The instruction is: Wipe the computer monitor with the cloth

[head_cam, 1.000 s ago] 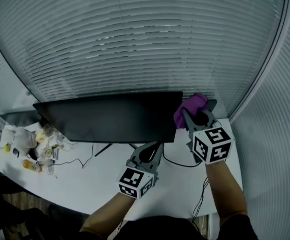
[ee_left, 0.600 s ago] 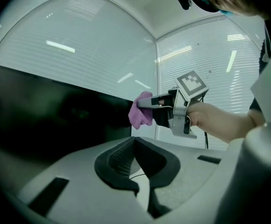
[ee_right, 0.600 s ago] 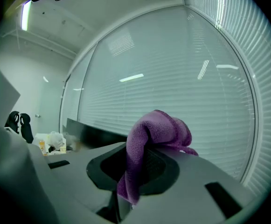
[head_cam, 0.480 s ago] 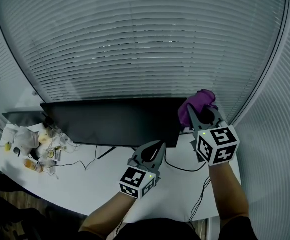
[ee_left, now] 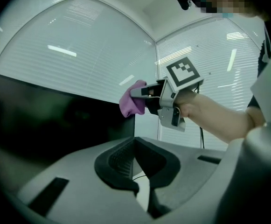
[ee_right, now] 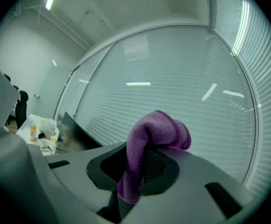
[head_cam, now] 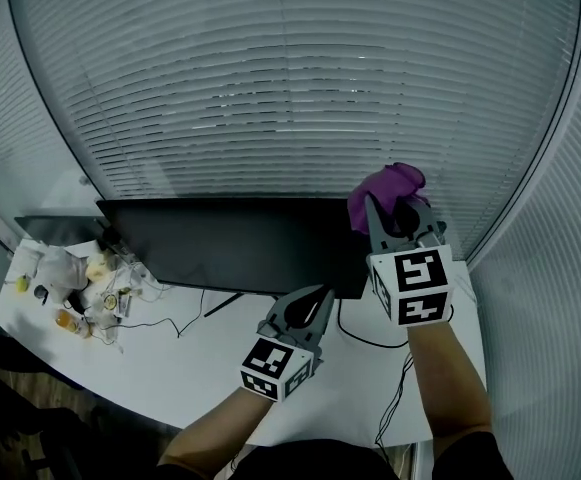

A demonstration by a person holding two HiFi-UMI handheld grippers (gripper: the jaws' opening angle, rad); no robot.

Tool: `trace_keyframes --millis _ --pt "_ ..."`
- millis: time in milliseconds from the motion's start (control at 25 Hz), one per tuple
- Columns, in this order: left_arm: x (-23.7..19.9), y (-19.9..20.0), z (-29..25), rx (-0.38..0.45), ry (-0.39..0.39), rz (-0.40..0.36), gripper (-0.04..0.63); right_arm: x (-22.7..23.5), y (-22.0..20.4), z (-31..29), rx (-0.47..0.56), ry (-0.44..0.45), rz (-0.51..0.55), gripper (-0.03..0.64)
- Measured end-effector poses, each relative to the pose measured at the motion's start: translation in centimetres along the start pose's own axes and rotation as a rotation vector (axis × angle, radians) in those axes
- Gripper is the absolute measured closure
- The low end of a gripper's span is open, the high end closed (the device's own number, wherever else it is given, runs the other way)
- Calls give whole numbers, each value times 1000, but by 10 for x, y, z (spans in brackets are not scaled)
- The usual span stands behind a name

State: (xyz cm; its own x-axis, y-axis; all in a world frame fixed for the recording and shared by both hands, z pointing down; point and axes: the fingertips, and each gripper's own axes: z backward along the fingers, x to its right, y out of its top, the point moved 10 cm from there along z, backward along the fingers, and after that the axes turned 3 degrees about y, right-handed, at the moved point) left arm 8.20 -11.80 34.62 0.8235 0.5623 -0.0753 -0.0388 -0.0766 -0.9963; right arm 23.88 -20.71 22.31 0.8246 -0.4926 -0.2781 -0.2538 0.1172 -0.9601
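A wide black monitor (head_cam: 230, 243) stands on the white table (head_cam: 200, 368), its screen facing away from the blinds. My right gripper (head_cam: 395, 213) is shut on a bunched purple cloth (head_cam: 388, 186), which sits at the monitor's top right corner. In the right gripper view the cloth (ee_right: 156, 134) drapes over and between the jaws of that gripper (ee_right: 140, 167). My left gripper (head_cam: 305, 303) hangs just below the monitor's bottom edge, shut with nothing in it. The left gripper view shows the dark screen (ee_left: 46, 120) and the cloth (ee_left: 133, 104) at its upper corner.
A glass wall with slatted blinds (head_cam: 290, 88) curves close behind the monitor. Bottles and crumpled wrappers (head_cam: 80, 283) clutter the table's left end, by a second dark screen (head_cam: 55, 226). Thin black cables (head_cam: 170, 323) trail over the table under the monitor.
The right gripper has lifted the cloth a little higher at the monitor's top right corner. The left gripper has stayed under the monitor. The head view has shifted.
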Motion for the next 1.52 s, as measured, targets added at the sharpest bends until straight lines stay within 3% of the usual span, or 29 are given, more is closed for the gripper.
trace_keyframes --millis 160,480,800,1080,1520 --pt "-5 -3 9 -5 46 3 591 -13 -6 -8 -36 -11 88 555" --pt "-19 -14 14 -34 94 8 591 -17 -19 -23 -42 -6 102 557" --pt "-53 -16 28 -34 32 11 592 -40 -13 -40 -76 -66 144 555" --pt "-108 -9 83 -18 4 8 591 -109 8 -69 -124 -100 167 555" --pt "-195 -11 149 -3 58 45 591 -206 40 -129 -136 -64 218 555"
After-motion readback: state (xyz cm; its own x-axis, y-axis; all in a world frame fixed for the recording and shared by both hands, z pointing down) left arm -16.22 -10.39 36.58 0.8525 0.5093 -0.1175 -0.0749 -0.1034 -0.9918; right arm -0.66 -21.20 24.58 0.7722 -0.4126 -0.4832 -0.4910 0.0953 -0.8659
